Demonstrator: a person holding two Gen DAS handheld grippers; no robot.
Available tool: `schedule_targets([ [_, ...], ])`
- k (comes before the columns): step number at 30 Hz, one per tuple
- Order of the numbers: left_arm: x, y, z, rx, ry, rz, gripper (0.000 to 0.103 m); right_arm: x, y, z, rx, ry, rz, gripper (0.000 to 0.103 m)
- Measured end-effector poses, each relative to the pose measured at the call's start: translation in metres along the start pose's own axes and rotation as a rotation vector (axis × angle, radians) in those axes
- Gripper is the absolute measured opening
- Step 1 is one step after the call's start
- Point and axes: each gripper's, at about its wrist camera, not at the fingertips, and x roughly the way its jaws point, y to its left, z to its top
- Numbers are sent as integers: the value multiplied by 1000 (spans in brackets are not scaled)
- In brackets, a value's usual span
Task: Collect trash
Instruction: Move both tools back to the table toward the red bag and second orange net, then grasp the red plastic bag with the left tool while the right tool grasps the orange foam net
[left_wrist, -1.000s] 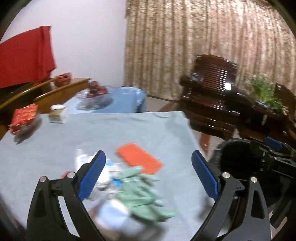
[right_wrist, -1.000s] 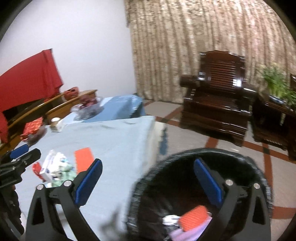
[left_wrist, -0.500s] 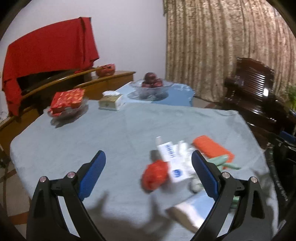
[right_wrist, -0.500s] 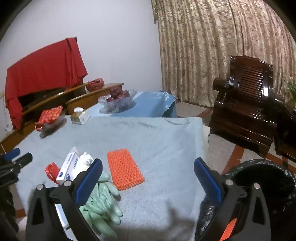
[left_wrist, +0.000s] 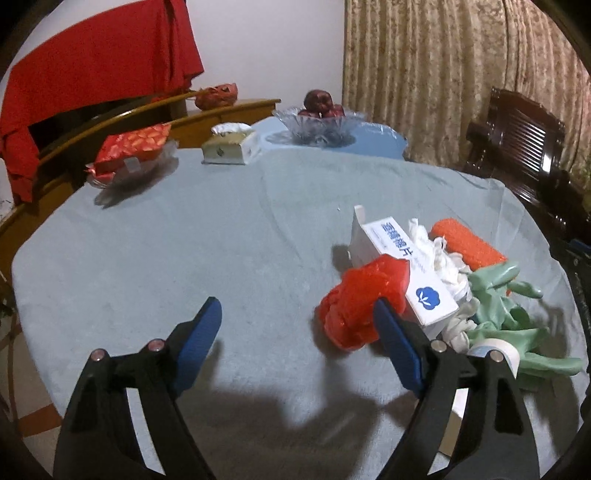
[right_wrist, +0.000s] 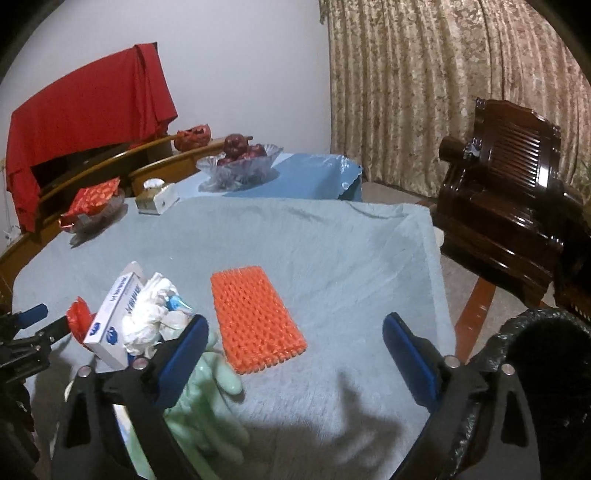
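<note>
Trash lies on the blue-grey tablecloth (left_wrist: 221, 236): a crumpled red plastic bag (left_wrist: 354, 306), a white box with blue print (left_wrist: 402, 269), white crumpled tissue (left_wrist: 439, 254), an orange foam net (right_wrist: 255, 317), green rubber gloves (left_wrist: 513, 321). My left gripper (left_wrist: 295, 339) is open and empty, its right finger just in front of the red bag. My right gripper (right_wrist: 295, 354) is open and empty above the cloth, near the orange net. The black-lined bin (right_wrist: 543, 369) stands at the table's right edge.
At the far side stand a tissue box (left_wrist: 229, 146), a glass dish with a red packet (left_wrist: 129, 155) and a glass fruit bowl (left_wrist: 321, 122). A dark wooden armchair (right_wrist: 509, 199) is off the right. A red cloth (right_wrist: 88, 114) drapes over furniture behind.
Both grippers have swung left from the bin toward the table. The left one has come close to the red bag; the right one now faces the orange net.
</note>
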Motion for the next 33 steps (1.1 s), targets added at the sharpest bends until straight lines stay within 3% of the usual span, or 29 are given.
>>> schedule_targets([
  [14, 33, -19, 4, -2, 31, -58, 81, 62, -1, 1, -42, 122, 19, 76],
  [24, 49, -34, 10, 8, 63, -107, 53, 79, 6, -8, -51, 200, 71, 63],
  [33, 50, -39, 11, 2, 70, -95, 41, 77, 15, -12, -64, 226, 126, 18],
])
